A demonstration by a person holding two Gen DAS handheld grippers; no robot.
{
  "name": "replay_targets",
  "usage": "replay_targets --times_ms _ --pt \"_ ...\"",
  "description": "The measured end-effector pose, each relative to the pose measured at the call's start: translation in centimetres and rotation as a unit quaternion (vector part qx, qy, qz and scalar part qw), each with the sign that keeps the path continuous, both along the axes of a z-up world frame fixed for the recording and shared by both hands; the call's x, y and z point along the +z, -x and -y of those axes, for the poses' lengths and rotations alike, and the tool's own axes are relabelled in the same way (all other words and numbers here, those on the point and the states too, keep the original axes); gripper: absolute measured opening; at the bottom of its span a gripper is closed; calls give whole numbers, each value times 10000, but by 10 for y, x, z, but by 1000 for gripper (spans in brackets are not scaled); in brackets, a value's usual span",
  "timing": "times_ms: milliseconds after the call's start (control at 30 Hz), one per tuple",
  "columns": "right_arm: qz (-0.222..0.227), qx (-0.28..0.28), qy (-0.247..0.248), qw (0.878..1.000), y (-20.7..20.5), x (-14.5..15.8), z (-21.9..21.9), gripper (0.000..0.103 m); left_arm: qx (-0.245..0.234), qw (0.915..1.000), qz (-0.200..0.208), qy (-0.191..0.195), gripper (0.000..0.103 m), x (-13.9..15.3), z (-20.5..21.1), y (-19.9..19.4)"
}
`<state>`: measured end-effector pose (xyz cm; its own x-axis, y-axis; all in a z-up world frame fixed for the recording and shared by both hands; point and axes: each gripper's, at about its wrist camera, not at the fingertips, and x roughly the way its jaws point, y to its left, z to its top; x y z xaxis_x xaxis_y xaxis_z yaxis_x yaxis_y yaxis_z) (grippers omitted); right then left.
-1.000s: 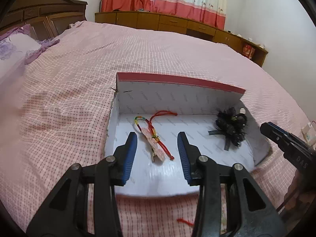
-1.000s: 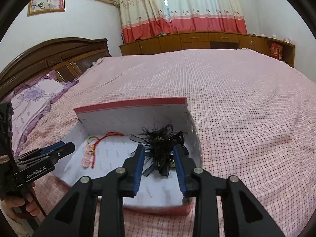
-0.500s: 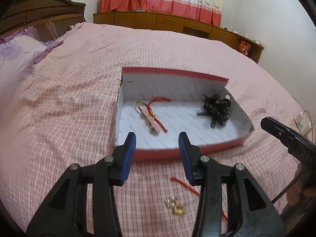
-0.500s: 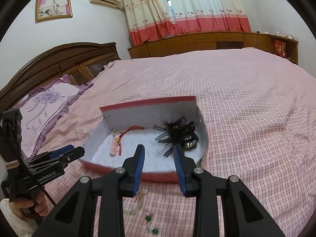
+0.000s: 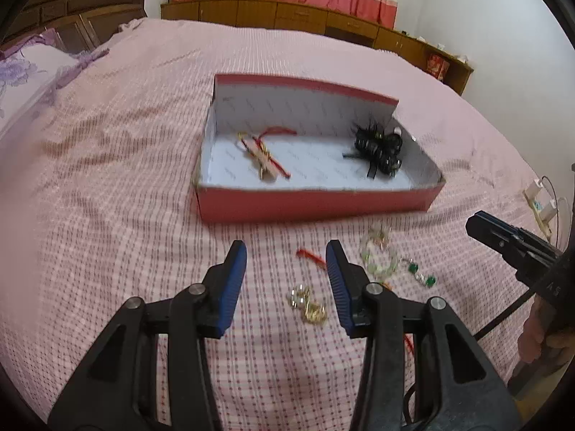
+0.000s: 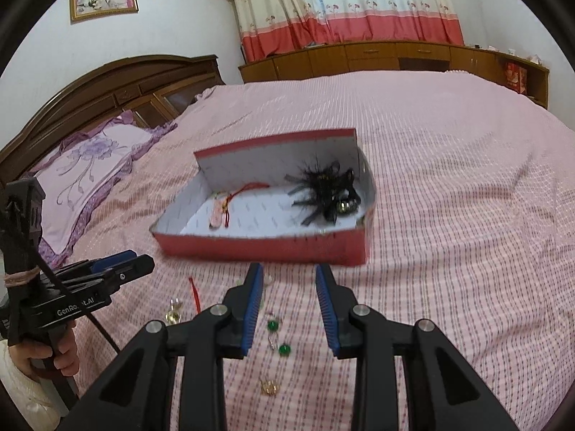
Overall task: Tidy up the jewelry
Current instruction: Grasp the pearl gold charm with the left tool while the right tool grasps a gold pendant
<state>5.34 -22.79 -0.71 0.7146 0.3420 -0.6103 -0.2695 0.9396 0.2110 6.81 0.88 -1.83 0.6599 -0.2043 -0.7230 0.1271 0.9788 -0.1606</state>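
**Two open grippers before the jewelry box**

Left gripper (image 5: 286,264) and right gripper (image 6: 288,285) hover with jaws apart, empty, over the bedspread (image 5: 107,186). The box (image 5: 316,203) holds a red-cord charm (image 5: 266,161) and black hairpiece (image 5: 377,147). Only the left view shows a clear bracelet (image 5: 379,255); green earrings (image 6: 278,337) lie between the right fingers.
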Motion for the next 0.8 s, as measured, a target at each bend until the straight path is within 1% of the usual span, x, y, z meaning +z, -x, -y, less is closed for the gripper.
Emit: replay_targets --times_ms 267,467,633,800 --pt "-335 72 77 9994 7 -16 4 33 -73 9993 -352 76 37 -22 3 5" --pt "-545 154 83 9984 11 -32 1 33 -180 9985 -505 150 37 -36 11 9" --pt "-684 245 94 9973 11 -42 -6 33 -258 9982 -531 137 36 -44 16 9" --pt "-792 295 79 9964 11 -50 -11 33 -263 9980 -547 172 30 -50 17 9"
